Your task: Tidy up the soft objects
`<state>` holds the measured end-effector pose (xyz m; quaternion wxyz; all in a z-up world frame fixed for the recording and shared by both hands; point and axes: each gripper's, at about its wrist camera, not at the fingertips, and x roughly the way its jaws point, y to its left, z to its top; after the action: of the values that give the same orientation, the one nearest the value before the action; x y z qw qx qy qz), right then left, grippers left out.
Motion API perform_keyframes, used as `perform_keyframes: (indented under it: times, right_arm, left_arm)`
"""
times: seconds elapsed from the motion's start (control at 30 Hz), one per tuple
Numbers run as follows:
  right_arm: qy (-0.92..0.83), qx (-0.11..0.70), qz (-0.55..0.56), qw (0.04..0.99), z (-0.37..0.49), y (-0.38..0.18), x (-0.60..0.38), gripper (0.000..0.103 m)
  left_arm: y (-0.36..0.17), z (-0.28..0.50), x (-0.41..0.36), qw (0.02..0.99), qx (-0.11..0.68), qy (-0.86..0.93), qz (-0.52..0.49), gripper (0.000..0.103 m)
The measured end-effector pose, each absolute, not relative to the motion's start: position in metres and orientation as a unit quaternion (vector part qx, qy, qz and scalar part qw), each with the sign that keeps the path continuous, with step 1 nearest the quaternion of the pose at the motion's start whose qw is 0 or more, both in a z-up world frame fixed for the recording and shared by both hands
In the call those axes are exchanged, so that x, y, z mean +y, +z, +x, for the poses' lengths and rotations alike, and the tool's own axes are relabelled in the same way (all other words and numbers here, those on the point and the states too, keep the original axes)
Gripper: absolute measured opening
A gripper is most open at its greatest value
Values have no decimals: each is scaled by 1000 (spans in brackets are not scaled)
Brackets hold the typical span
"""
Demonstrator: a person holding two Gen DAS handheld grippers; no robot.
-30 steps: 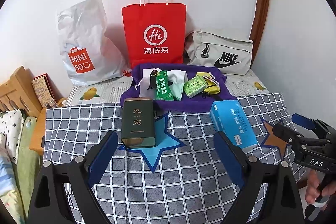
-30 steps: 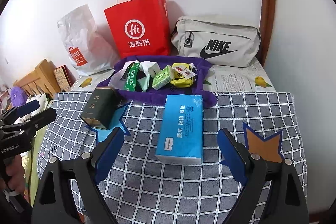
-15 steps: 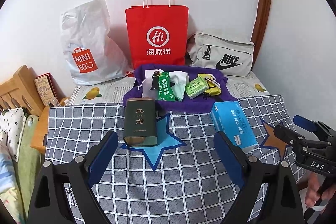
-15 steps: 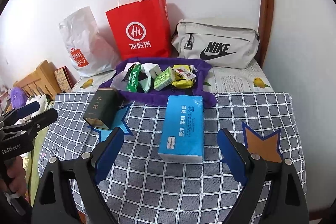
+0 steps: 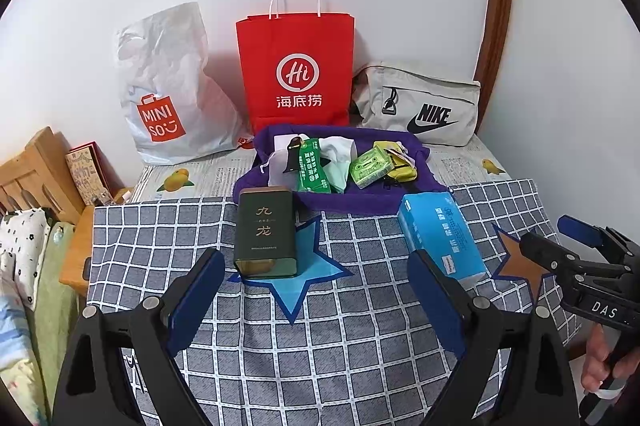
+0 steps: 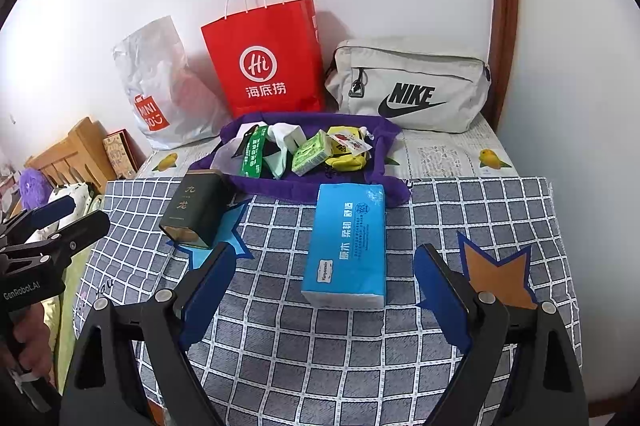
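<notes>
A purple cloth point(image 5: 344, 204) at the back of the checked tablecloth holds a green packet point(image 5: 312, 166), a white and mint sock point(image 5: 340, 154), a small green tissue pack point(image 5: 370, 168) and a yellow pouch point(image 5: 400, 170). A blue soft tissue pack point(image 6: 348, 242) lies in front of the cloth. My right gripper point(image 6: 326, 258) hovers open just short of the pack, holding nothing. A dark green tin point(image 5: 266, 230) lies on a blue star. My left gripper point(image 5: 314, 266) is open in front of the tin, also holding nothing.
Against the wall stand a white MINISO plastic bag point(image 5: 168, 90), a red paper bag point(image 5: 298, 74) and a grey Nike bag point(image 5: 420, 106). An orange star point(image 6: 496, 274) marks the cloth at the right. A wooden bed frame point(image 5: 36, 170) and bedding lie left of the table.
Both views have shifted very slightly, so the wall switch shows more. Nothing on the table has moved, and both grippers stay open.
</notes>
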<state>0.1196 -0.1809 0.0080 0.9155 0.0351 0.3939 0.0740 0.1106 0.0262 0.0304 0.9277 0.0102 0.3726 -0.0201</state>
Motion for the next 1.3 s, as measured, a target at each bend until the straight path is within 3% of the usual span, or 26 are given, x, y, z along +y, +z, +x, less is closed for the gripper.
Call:
perform_keyframes:
  times: [1.3]
  right_arm:
    - [77,387,33,918,112,15,-182,90]
  left_arm:
    - [39,103,27,929,370,-12,10,93]
